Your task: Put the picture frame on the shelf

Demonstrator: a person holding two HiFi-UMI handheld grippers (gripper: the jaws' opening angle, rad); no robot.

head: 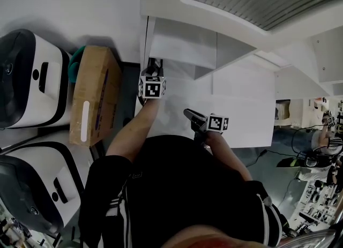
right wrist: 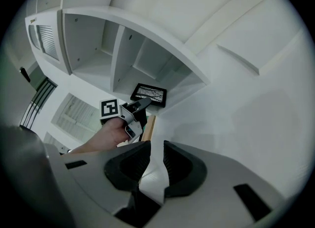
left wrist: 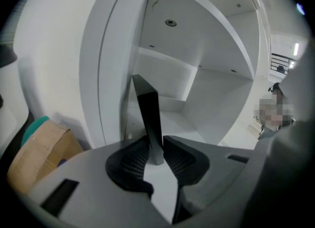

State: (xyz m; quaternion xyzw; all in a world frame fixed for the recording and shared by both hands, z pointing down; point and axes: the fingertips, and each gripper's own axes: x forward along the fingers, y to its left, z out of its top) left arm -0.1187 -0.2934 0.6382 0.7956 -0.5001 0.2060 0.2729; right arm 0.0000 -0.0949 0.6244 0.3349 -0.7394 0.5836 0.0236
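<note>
One narrow rim pinch by the left claw (left wrist: pixel 156 149) carries the picture frame (left wrist: pixel 150 116); released crooked, it could topple off the shelf (left wrist: pixel 216 81).

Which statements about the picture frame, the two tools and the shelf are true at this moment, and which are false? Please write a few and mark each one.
1. The left tool grips the picture frame. True.
2. The right tool is shut on the cardboard box. False: its jaws stand apart with nothing between them, and the cardboard box stands beside the shelf, untouched.
3. The picture frame has a black border. True.
4. The shelf is dark brown. False: the shelf is white.
</note>
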